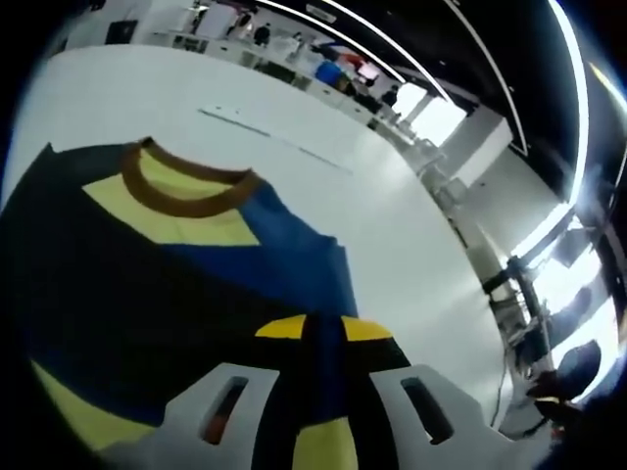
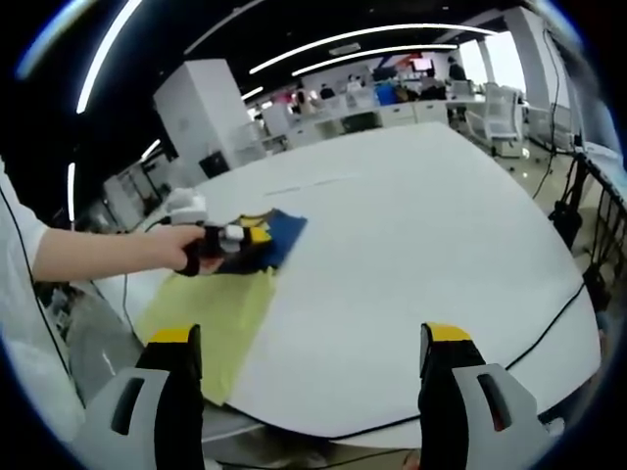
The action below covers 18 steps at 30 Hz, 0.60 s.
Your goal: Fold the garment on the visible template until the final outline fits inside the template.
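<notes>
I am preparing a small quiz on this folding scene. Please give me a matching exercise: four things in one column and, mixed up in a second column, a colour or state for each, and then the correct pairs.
Things:
1. collar
2. table
3. left gripper
4. right gripper

Colour or state:
A. white
B. open, nothing between its jaws
C. brown
D. shut on the shirt

Pairs: 1-C, 2-A, 3-D, 4-B

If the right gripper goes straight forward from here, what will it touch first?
Probably the bare white table. The right gripper is open, with nothing between its jaws; the shirt lies off to one side.
</notes>
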Motion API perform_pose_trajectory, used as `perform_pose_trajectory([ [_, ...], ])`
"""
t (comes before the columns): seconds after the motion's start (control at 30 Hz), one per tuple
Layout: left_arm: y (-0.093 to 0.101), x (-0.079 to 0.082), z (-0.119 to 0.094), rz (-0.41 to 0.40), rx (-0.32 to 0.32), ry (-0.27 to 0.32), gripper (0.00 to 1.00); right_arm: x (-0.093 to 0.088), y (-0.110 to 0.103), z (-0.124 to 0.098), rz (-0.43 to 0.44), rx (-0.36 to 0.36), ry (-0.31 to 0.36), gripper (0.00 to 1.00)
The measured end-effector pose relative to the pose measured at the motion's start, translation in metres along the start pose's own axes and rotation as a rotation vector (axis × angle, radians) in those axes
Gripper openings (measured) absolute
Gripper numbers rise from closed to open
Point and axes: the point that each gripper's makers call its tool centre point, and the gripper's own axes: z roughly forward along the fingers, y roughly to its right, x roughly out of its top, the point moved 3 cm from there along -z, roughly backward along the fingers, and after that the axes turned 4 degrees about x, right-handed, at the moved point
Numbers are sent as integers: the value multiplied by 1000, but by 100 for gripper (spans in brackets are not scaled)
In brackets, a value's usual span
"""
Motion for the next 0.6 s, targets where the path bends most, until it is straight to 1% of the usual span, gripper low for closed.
perform_pose_trajectory([
  [0.3,-4,5,-9,3,-15,2,13,2,-8,5,-8,10,1,92],
  [0.43,-11,7,-17,10,-5,1,18,4,-15,7,-14,15,8,92],
  [0.6,-20,13,-31,34,-15,2,23,5,-25,12,-17,21,12,91],
])
